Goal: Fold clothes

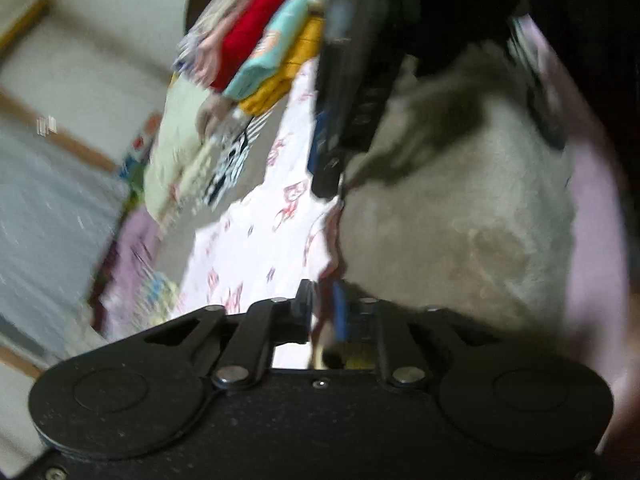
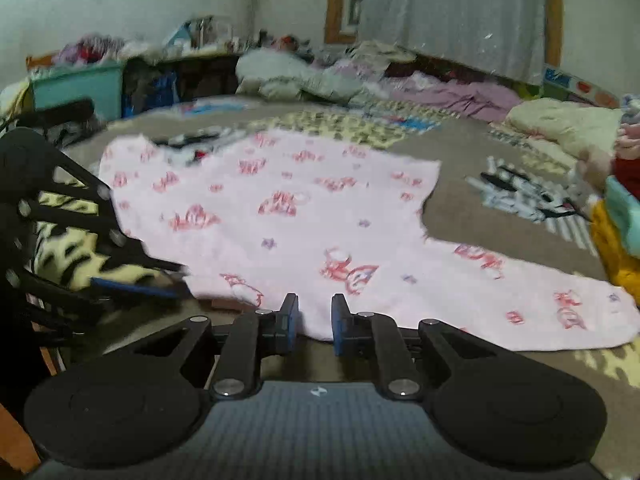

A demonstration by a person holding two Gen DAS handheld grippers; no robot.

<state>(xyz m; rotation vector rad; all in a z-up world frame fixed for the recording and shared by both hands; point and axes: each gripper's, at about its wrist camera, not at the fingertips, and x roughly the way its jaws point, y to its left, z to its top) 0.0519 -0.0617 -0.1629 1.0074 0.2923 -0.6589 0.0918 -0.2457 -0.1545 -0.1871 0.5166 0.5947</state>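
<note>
Lying flat across the grey-brown bed cover (image 2: pixel 472 216), the pink garment (image 2: pixel 304 220) is a soft, thin knit printed with red cartoon figures and small purple stars, its edges wavy and one sleeve stretching to the right. The right gripper (image 2: pixel 315 320) hovers at its near hem with blue-padded fingers (image 2: pixel 339 320) parted, nothing between them. The left gripper (image 1: pixel 322 312) is pinched shut on the pink garment's edge; in the right wrist view it shows at the left, its tip at the cloth's corner. Motion blur softens both views.

Beside the garment, to the right, stands a stack of folded clothes (image 1: pixel 272 52): red, teal and mustard-yellow layers. Nearer it lies a black-and-white striped piece (image 2: pixel 520 194), and behind that a cream quilted bundle (image 2: pixel 560 124). A yellow and black patterned fleece (image 2: pixel 76 256) sits behind the left gripper's frame. Lilac bedding (image 2: pixel 452 96) and a teal box (image 2: pixel 76 84) crowd the far edge. No writing is legible.
</note>
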